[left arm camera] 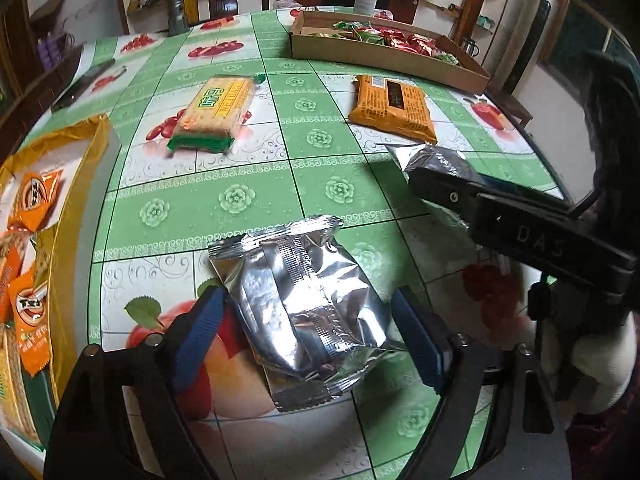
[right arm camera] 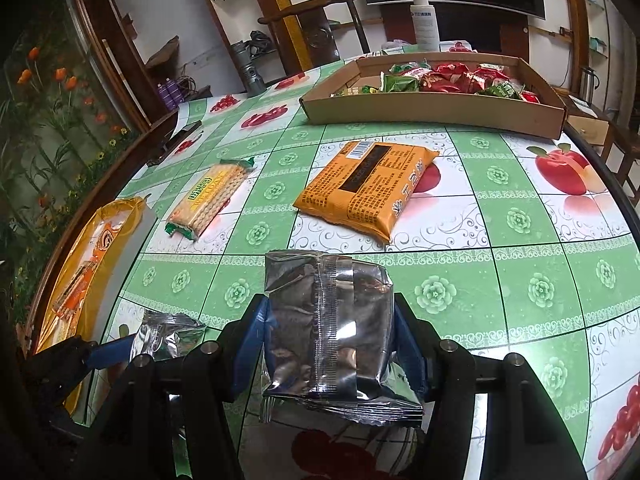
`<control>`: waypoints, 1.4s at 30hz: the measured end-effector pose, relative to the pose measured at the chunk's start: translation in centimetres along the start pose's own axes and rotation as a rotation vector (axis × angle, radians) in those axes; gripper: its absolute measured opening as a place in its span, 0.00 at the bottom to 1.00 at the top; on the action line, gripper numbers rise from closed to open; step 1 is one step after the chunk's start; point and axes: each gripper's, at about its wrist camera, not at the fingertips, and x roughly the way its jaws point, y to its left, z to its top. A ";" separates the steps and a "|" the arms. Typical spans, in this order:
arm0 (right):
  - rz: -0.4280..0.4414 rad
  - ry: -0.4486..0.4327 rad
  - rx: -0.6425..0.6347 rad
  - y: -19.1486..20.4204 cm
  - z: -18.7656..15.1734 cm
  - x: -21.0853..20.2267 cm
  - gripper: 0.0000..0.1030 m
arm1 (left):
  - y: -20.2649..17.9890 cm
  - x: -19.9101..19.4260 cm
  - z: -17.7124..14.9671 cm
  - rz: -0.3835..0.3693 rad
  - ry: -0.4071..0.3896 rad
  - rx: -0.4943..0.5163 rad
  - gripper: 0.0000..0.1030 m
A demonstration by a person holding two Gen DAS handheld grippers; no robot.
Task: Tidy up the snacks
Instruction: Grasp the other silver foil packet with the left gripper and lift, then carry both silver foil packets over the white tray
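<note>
Dark wooden chair (right arm camera: 320,20) behind the fruit-print tablecloth (right arm camera: 520,272) (daylit), floral wall (right arm camera: 52,120) leftward.

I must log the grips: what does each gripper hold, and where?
Right gripper: silver packet, by its sides. Left gripper: open around another silver pouch, not gripping.

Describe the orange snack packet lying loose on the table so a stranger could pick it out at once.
Start at the long cardboard tray of red and green snacks at the table's far side. Just in front of it, on the green-and-white tablecloth, lies the orange packet. Unlike the narrow cracker pack beside it and the silver pouches nearer the fingers, it is broad, flat and orange, with a dark printed panel and barcode.
</note>
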 end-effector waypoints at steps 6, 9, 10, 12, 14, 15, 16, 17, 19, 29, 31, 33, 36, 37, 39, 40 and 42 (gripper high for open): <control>-0.006 0.000 -0.004 0.1 -0.1 0.0 0.61 | -0.4 1.0 -0.1 0.061 0.011 0.044 1.00; -0.005 0.001 -0.002 0.1 0.0 0.0 0.61 | 0.1 1.2 0.1 0.057 0.007 0.044 1.00; -0.005 0.001 -0.001 0.1 0.0 0.0 0.61 | 0.1 1.2 0.1 0.058 0.005 0.044 1.00; -0.005 0.001 -0.001 0.1 0.0 0.0 0.61 | 0.3 1.3 0.2 0.059 -0.007 0.047 1.00; -0.005 0.001 -0.002 0.1 0.0 0.0 0.61 | 0.2 1.1 0.1 0.060 -0.018 0.048 1.00; -0.006 0.000 -0.002 0.1 0.0 0.0 0.61 | 0.2 1.1 0.1 0.057 -0.018 0.047 1.00; -0.008 -0.001 -0.005 0.1 0.0 0.0 0.61 | 0.3 1.1 0.1 0.056 -0.019 0.046 1.00; -0.011 -0.001 -0.008 0.1 0.0 0.0 0.61 | 0.3 1.0 0.0 0.057 -0.021 0.044 0.99; -0.017 -0.003 -0.016 0.2 0.0 0.1 0.61 | 0.3 0.5 -0.2 0.063 -0.044 0.039 0.80; -0.029 -0.006 -0.055 0.8 -0.1 0.3 0.59 | 2.0 -1.1 -0.7 -0.013 -0.063 -0.049 0.56; -0.021 -0.007 -0.065 1.0 -0.2 0.4 0.57 | 2.6 -1.8 -1.0 -0.030 -0.070 -0.079 0.56; -0.017 -0.011 -0.064 1.0 -0.2 0.3 0.57 | 2.9 -2.3 -1.4 -0.041 -0.080 -0.093 0.56; -0.016 -0.027 -0.048 0.8 -0.2 0.0 0.57 | 3.4 -3.1 -1.9 -0.052 -0.093 -0.107 0.56; -0.020 -0.036 -0.045 0.8 -0.2 -0.1 0.57 | 3.6 -3.5 -2.1 -0.052 -0.099 -0.111 0.56; -0.032 -0.053 -0.046 0.8 -0.2 -0.4 0.57 | 4.1 -4.1 -2.4 -0.054 -0.110 -0.122 0.56; -0.037 -0.059 -0.046 0.8 -0.2 -0.5 0.57 | 4.4 -4.2 -2.5 -0.054 -0.113 -0.127 0.56; -0.049 -0.072 -0.043 0.8 -0.2 -0.7 0.57 | 5.2 -5.0 -2.8 -0.049 -0.128 -0.149 0.56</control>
